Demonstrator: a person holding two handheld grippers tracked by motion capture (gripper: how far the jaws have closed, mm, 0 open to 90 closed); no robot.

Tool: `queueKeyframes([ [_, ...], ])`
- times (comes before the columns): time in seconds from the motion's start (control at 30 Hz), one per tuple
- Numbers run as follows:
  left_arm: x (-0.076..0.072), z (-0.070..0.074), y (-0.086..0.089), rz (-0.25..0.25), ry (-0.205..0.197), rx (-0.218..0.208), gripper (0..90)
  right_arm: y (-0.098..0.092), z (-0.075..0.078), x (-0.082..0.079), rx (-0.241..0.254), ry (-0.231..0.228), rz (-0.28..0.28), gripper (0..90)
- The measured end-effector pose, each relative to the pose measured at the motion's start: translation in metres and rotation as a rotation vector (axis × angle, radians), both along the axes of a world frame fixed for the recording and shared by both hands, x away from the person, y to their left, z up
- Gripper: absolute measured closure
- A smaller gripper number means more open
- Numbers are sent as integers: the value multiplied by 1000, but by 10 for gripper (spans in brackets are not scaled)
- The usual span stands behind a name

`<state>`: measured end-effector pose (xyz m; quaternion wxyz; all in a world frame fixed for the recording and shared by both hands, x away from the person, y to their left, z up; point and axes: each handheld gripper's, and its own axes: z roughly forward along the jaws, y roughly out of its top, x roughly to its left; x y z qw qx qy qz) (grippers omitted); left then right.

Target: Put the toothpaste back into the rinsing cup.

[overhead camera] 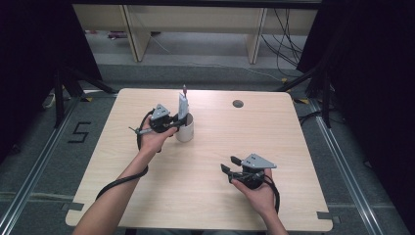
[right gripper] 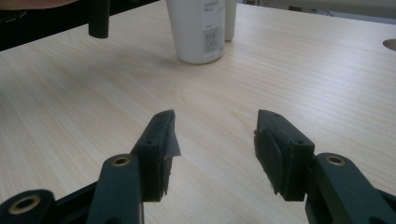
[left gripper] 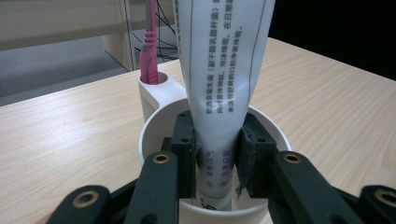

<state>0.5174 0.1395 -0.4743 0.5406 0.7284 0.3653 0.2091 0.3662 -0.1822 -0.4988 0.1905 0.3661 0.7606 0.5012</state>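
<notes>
High view: a light wooden table point(overhead camera: 205, 196) seen from above, with a person's two forearms coming in from the bottom edge, each hand holding a black two-jaw gripper. The left gripper point(overhead camera: 172, 123) is at a white cup point(overhead camera: 185, 131) standing a little left of the table's middle. A white toothpaste tube point(overhead camera: 182, 106) stands upright in the cup, rising above its rim. A thin toothbrush point(overhead camera: 185, 90) sticks up just behind the tube; it is small here, and its head is hard to make out. A round cable hole point(overhead camera: 238, 104) sits in the table top towards the far right.

Left gripper view: the jaws are closed on the lower part of the toothpaste tube point(left gripper: 224, 70), one pad pressed against each side, just inside the rim of the cup point(left gripper: 149, 135). The tube carries small printed text. Behind the cup's main bowl is a narrow side socket holding the pink and grey handle of the toothbrush point(left gripper: 149, 46).

Right gripper view: the right gripper point(right gripper: 215, 142) has its jaws spread wide apart with nothing between them, above bare table. Farther off stands the cup point(right gripper: 198, 30), with a small printed label on its side. In the high view, the right gripper point(overhead camera: 229, 165) is held near the front right of the table, well apart from the cup.
</notes>
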Motion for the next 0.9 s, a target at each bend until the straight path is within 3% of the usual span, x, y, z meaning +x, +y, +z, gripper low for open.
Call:
queueKeyframes([
  [0.03,0,0,0,-3,-2,-1,708,1,0,-2,14,31,-5,485],
  [0.13,-1,1,0,-2,-3,10,708,1,0,-1,15,27,-5,485],
  [0.17,-1,1,0,-1,-2,12,708,1,0,0,4,-4,-7,485],
  [0.4,0,2,0,3,4,14,706,0,0,0,0,-10,-2,485],
  [0.43,0,2,0,4,5,14,705,1,0,-1,10,26,-4,484],
  [0.6,0,2,0,4,8,16,703,2,0,-3,20,37,-17,485],
  [0.63,0,2,0,4,8,15,703,0,-1,0,-4,-10,0,485],
  [0.9,0,3,1,3,8,16,693,0,0,-1,1,3,-5,485],
])
